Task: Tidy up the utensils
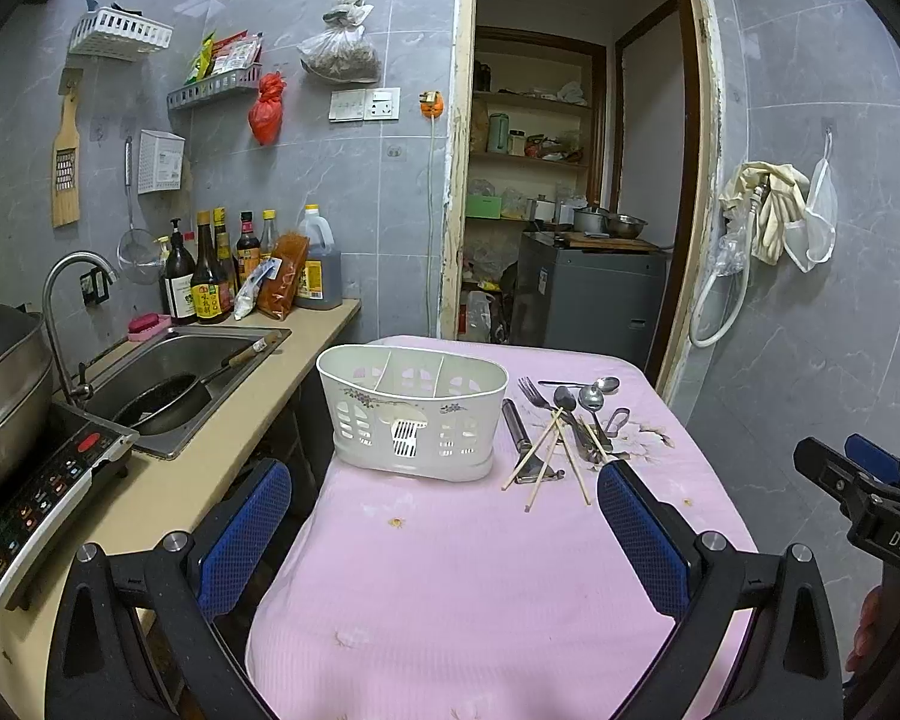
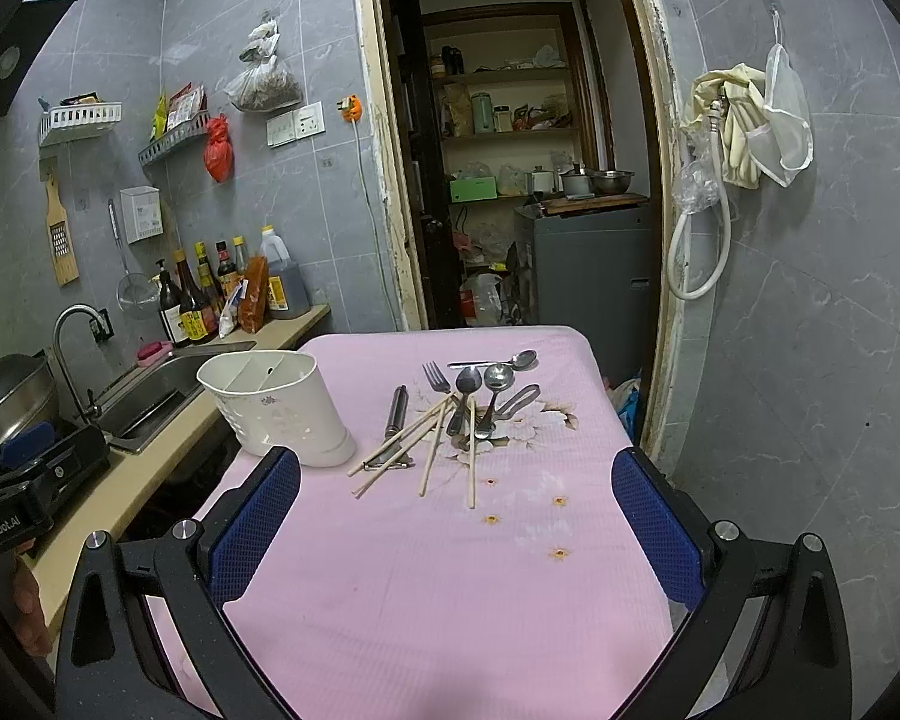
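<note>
My left gripper (image 1: 444, 540) hangs over the near part of the table with its blue-padded fingers (image 1: 243, 531) spread wide and nothing between them. My right gripper (image 2: 456, 534) is the same: fingers wide apart, empty, poised above the pink tablecloth (image 2: 426, 588). From the left wrist view I can see the right gripper off the table's right edge, out over the floor side.

Between both grippers and the things ahead lies a broad bare stretch of cloth, so the near half of the table is free room. The cloth's left edge drops just beside the beige counter (image 1: 168, 480), with a narrow dark gap between them; its right edge falls away toward the tiled wall.

The white utensil caddy (image 1: 412, 411) stands upright toward the far left of the table, near the left edge, its divided compartments open at the top and empty as far as I can see. Just to its right is the pile of utensils: a peeler (image 2: 397, 414) nearest the caddy, wooden chopsticks (image 2: 432, 450) fanned across it and pointing toward me, a fork (image 2: 437, 378), and spoons (image 2: 492, 387) lying partly over one another. One more spoon (image 2: 513, 362) lies crosswise at the far edge, close to the open doorway (image 2: 510, 150).

On the counter to the left are the sink (image 1: 180, 372) with a pan in it, and an induction cooker (image 1: 42, 492) nearer me.
</note>
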Action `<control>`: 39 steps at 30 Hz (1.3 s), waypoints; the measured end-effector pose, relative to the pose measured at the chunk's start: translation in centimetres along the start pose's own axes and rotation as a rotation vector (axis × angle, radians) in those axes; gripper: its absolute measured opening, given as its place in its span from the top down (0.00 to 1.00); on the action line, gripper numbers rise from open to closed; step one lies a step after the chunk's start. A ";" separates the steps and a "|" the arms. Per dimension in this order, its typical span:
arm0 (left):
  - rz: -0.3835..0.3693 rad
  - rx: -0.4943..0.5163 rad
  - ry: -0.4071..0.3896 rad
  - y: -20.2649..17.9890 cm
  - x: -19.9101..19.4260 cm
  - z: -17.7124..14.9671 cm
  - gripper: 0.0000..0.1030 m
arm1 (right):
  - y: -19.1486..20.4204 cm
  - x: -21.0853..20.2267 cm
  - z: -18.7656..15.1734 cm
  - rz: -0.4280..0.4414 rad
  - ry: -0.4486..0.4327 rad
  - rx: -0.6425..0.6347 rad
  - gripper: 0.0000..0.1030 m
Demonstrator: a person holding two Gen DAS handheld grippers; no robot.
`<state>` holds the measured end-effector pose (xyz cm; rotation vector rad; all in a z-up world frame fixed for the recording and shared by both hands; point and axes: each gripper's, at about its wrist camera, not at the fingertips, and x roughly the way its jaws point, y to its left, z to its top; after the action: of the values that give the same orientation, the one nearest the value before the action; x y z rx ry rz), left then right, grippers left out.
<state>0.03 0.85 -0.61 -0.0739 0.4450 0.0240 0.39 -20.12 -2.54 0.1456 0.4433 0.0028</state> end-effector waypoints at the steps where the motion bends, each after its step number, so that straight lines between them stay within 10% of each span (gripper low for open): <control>1: 0.000 0.000 0.000 0.0 0.0 0.0 0.00 | 0.0 0.0 0.0 0.000 0.000 0.000 0.01; 39: -0.013 0.009 0.028 0.5 2.3 0.1 0.00 | 0.2 1.8 0.5 -0.021 0.013 0.014 0.01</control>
<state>2.10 1.35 -1.58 -0.0680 0.4725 0.0077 2.29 -19.95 -2.82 0.1547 0.4576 -0.0203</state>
